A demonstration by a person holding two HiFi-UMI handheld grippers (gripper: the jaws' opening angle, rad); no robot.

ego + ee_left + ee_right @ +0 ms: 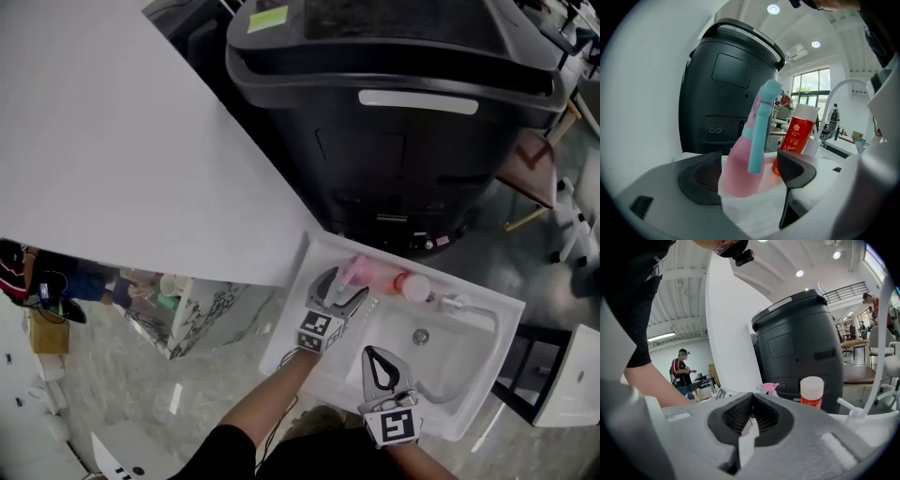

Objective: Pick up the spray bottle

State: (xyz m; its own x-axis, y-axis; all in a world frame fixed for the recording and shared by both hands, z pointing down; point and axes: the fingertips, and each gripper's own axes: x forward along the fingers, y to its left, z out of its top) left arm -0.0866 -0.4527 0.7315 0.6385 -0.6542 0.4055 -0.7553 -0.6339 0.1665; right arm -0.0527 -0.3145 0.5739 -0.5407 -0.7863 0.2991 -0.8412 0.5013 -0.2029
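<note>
A pink spray bottle with a teal trigger stands on the back ledge of a white sink. My left gripper is open at the bottle. In the left gripper view the bottle's pink body stands between the two dark pads of that gripper; its left side is close against the left pad and a gap shows at the right pad. My right gripper hovers over the basin, shut with nothing in it. In the right gripper view its ribbed pads meet, and the bottle's top shows beyond them.
A red bottle with a white cap stands just right of the spray bottle, next to the white faucet. A large black bin rises behind the sink and a white wall panel stands at the left. A person stands far off.
</note>
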